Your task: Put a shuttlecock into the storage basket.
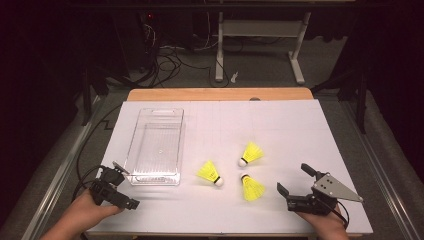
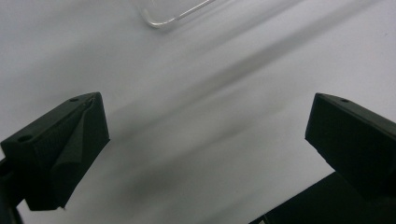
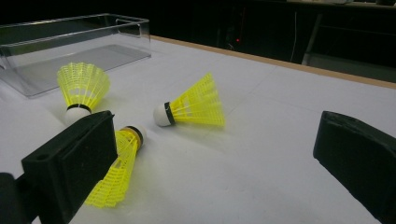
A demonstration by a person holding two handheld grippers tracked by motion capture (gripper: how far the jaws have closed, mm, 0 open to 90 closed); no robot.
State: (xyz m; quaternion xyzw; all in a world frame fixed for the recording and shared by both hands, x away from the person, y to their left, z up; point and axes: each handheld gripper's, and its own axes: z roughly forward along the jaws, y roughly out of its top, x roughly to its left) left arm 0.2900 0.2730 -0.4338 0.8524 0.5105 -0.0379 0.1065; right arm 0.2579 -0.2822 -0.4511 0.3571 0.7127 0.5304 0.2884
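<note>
Three yellow shuttlecocks with white corks lie on the white table (image 1: 280,125): one (image 1: 210,173) beside the clear plastic bin (image 1: 155,145), one (image 1: 251,153) farther back, one (image 1: 252,187) nearest my right gripper (image 1: 292,178). That gripper is open, a little to the right of them and holding nothing. In the right gripper view, the nearest shuttlecock (image 3: 116,172) lies partly behind the left jaw, the others (image 3: 196,105) (image 3: 84,86) beyond, and the bin (image 3: 135,35) at the far left. My left gripper (image 1: 126,185) is open and holding nothing at the bin's near left corner (image 2: 163,21).
The bin holds nothing. The table's wooden far edge (image 1: 220,94) borders a dark floor with cables (image 1: 165,65) and a white desk frame (image 1: 260,45). Both hands rest near the front edge.
</note>
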